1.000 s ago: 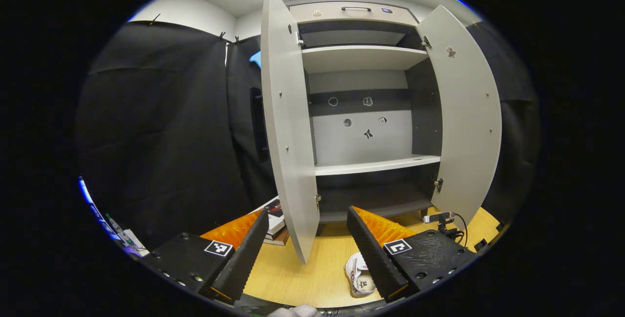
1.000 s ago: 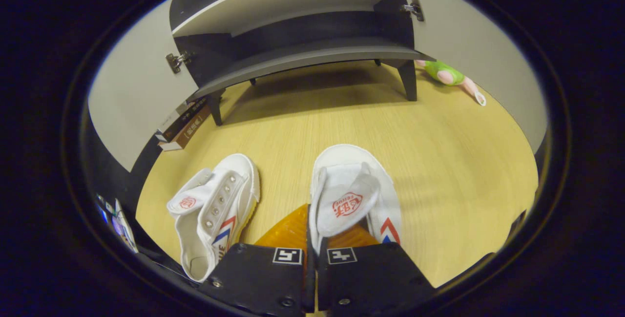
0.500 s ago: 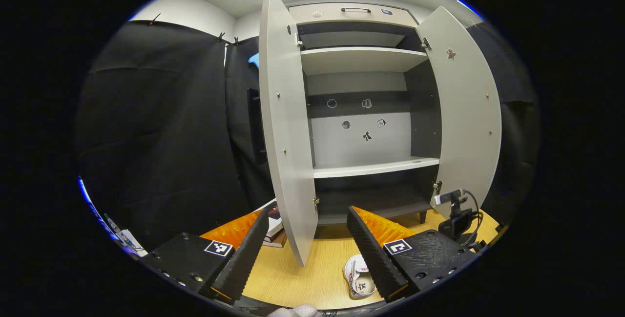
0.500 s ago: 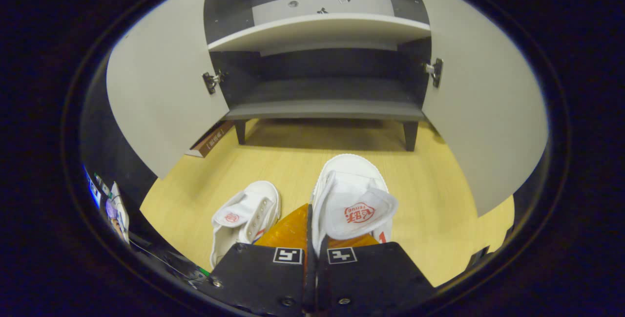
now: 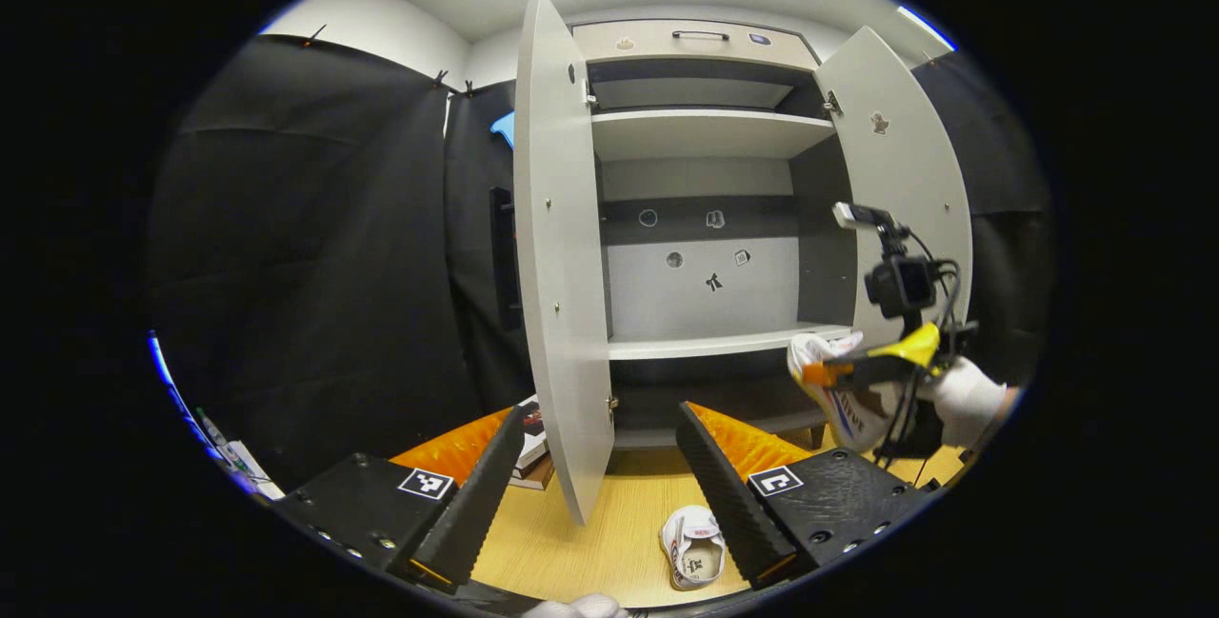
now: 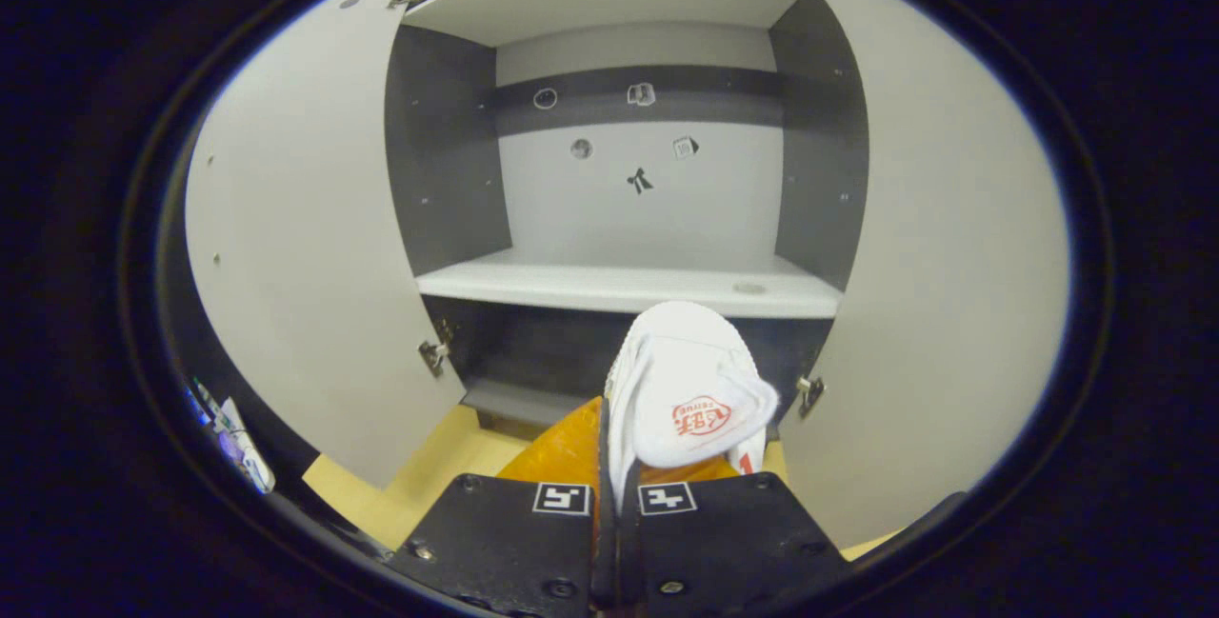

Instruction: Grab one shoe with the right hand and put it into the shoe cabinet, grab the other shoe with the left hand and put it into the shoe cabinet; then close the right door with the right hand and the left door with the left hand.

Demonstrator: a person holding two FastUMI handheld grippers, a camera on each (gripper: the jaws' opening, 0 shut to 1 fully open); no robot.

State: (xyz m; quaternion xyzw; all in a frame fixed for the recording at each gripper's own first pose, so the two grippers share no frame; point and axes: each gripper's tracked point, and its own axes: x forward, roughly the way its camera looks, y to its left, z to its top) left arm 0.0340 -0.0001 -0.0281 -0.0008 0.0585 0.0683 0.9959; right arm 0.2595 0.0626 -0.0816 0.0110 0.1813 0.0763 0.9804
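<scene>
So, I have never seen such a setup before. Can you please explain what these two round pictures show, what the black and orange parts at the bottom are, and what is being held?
No robot arm is here: a person holds a two-finger tool in each hand, and a wide-angle camera rides on each tool, looking forward along its fingers. The black and orange parts are those fingers.

In the left gripper view, the left gripper has its jaws wide apart and holds nothing. Ahead stands the shoe cabinet with both doors open. One white shoe lies on the wooden floor. At the right, a gloved hand carries the other tool.

In the right gripper view, the right gripper has its jaws closed on the second white shoe, raised in front of the cabinet's middle shelf.
</scene>
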